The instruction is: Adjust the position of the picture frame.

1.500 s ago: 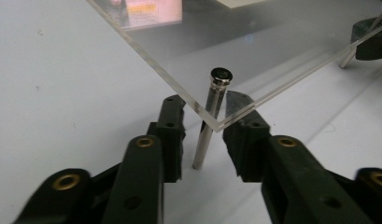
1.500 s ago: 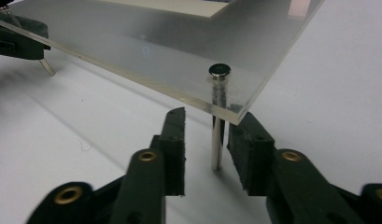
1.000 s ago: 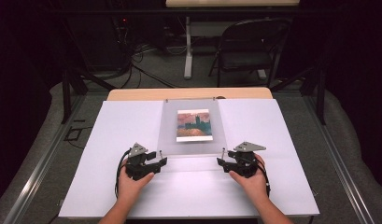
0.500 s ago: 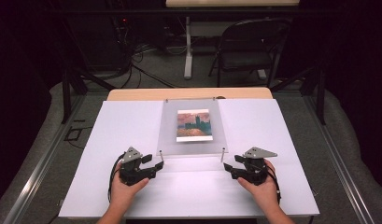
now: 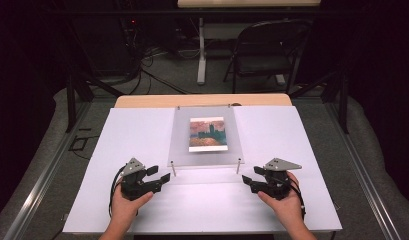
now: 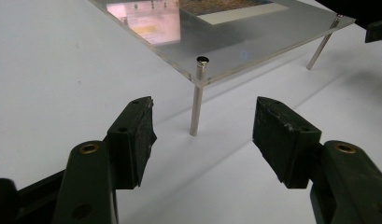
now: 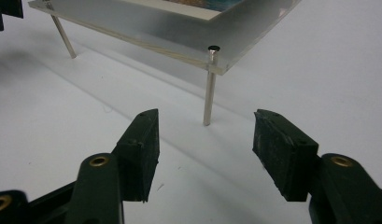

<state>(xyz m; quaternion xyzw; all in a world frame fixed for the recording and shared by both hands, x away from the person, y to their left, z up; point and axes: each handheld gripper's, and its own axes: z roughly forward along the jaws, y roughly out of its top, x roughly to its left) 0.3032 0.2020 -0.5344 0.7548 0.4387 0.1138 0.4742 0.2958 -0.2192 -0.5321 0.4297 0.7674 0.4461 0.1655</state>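
From where I stand, the clear acrylic frame (image 5: 206, 136) sits at the middle of the white table (image 5: 292, 135), a small painted print (image 5: 207, 134) sandwiched in it, the whole panel raised on thin metal standoff posts. The left gripper (image 5: 159, 176) waits at about 8 o'clock from the frame, the right gripper (image 5: 248, 181) at about 4 o'clock; both have their jaws spread wide and hold nothing. Each points at a near corner: the left post (image 6: 196, 95) stands between the left jaws' line of sight, the right post (image 7: 209, 86) likewise.

I judge the panel stiff, fairly light and slick, prone to scratches and chipped corners. The posts look slender and may tip. Best taken by the two near edges or corners together, lifted level.
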